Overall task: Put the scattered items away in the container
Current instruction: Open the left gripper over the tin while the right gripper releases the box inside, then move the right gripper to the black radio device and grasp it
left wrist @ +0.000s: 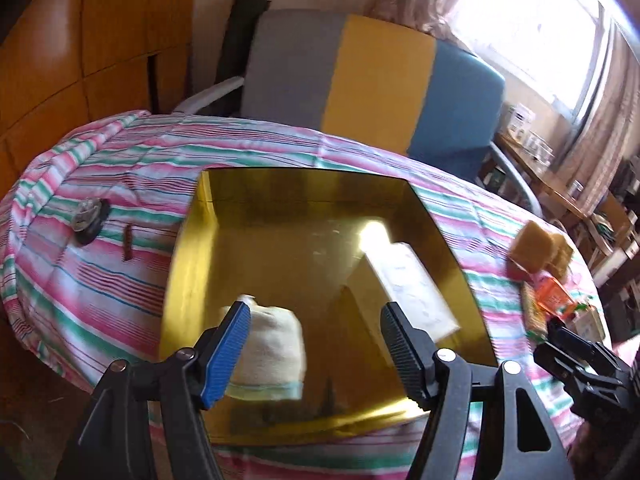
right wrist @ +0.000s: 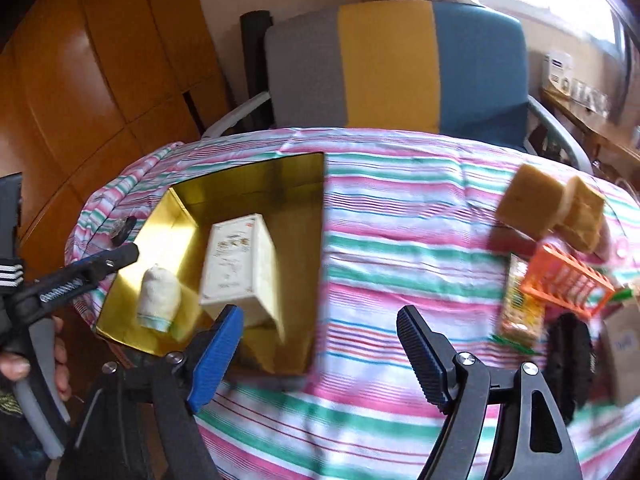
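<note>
container (right wrist: 256, 178): gold tin, open | holds white box (right wrist: 236, 260), rolled cloth (right wrist: 158, 298)

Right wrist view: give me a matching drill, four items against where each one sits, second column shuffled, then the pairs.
Items:
1. white carton
2. rolled cloth
3. orange rack
4. sponge blocks

Places:
A. on the striped tablecloth, far right, behind the snack packet
B. inside the gold box, left of the carton
C. on the cloth, right side, in front of the sponges
D. inside the gold box, near its middle

Pairs: 1-D, 2-B, 3-C, 4-A
</note>
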Available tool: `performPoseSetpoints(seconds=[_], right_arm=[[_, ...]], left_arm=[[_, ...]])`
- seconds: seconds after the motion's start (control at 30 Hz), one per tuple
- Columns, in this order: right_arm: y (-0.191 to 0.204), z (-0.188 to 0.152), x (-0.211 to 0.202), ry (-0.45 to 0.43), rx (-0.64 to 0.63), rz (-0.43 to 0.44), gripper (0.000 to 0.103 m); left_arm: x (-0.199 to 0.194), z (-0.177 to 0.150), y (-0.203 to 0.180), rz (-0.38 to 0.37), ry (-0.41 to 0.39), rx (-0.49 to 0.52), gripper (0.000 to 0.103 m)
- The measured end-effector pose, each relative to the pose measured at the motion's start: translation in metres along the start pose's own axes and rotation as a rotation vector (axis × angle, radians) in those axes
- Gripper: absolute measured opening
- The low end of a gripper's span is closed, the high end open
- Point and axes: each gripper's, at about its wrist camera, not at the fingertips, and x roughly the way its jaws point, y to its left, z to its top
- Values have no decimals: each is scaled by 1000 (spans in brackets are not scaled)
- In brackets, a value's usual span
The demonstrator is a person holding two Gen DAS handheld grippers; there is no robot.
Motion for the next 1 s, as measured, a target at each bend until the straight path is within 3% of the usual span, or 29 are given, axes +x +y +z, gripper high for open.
performPoseSetpoints(seconds=[0.23,0.43,0.73,1.0], right_arm=[[-99,-36,-35,5,197,-115,84],[-170,-63,-67,-16,339,-160,88],[-193,-59,-34,10,339,-119,88],[-185,-13,-21,-40,230,-116,92]], left_arm=[[9,-31,-85,-203,70,184,69],[27,-72,-152,-316,187,350,69],[37,-106,-180,-349,288,431,69],[56,-111,-177,-367,329,403,69]])
